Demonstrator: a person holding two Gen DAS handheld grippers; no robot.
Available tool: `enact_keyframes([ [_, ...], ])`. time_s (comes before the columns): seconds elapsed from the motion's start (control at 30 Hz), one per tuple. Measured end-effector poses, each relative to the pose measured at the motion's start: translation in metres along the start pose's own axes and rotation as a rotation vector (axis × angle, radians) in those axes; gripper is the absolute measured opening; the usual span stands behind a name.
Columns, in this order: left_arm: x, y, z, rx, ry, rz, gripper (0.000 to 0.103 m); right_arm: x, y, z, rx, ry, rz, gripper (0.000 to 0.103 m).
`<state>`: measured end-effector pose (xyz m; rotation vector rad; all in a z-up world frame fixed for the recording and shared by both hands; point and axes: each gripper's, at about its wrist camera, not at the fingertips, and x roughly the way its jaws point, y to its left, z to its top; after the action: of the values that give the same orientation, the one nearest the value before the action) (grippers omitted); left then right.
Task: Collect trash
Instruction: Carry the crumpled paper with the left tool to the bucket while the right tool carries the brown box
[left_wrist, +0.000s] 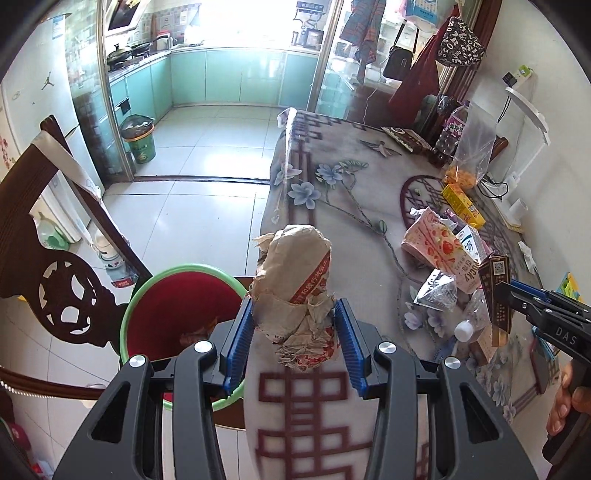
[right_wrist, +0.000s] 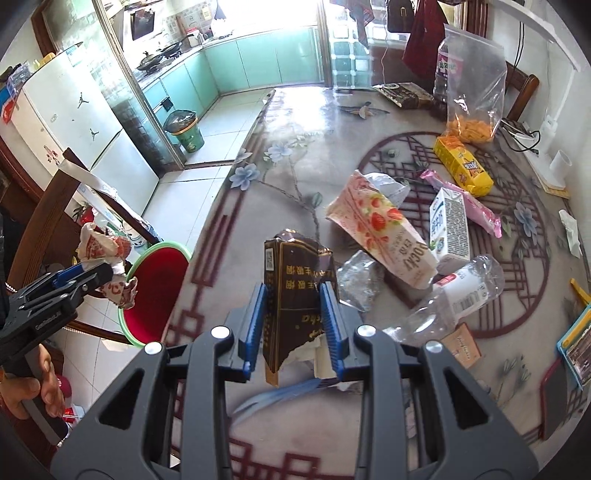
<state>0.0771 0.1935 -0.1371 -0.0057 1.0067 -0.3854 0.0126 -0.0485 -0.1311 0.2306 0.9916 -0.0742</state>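
Gripping a crumpled paper wrapper (left_wrist: 295, 291) between its blue pads, the left claw (left_wrist: 295, 332) holds it upright at the near edge of the bench (left_wrist: 332, 192), right beside the green-rimmed bin with a red liner (left_wrist: 173, 306) that sits on the floor below the corner; the wrapper seems to be held there because the bin is the likely drop spot. To its right the other claw (right_wrist: 293, 317) is clenched on a torn brown cigarette pack (right_wrist: 295, 288), lifted clear of the patterned cloth, probably for the same reason. Just beyond the pack lies the trash not yet gathered: a crushed clear bottle (right_wrist: 454, 291), a clear film wrapper (right_wrist: 360, 277), a pink strawberry snack box (right_wrist: 384, 236) and a small white carton (right_wrist: 448, 225), bunched close together and partly overlapping. Farther back a yellow box (right_wrist: 463, 166) and a clear bag of orange snacks (right_wrist: 472, 99) stand near the wall; whether those count as trash I cannot tell. Beyond the doorway, a second green bin (left_wrist: 139, 138) stands on the kitchen floor.
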Motion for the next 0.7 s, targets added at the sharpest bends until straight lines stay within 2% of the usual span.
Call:
enact_keyframes([
  [0.27, -0.001, 0.025, 0.000, -0.009, 0.001, -0.011, 0.042, 0.004, 0.043, 0.001, -0.041, -0.001, 0.018, 0.030],
  [0.43, -0.002, 0.051, -0.004, -0.050, 0.005, 0.000, 0.042, 0.006, 0.074, 0.004, -0.090, 0.002, 0.036, 0.030],
  [0.7, 0.004, 0.098, -0.016, -0.130, 0.028, 0.061, 0.042, 0.019, 0.122, 0.008, -0.182, 0.030, 0.090, 0.030],
])
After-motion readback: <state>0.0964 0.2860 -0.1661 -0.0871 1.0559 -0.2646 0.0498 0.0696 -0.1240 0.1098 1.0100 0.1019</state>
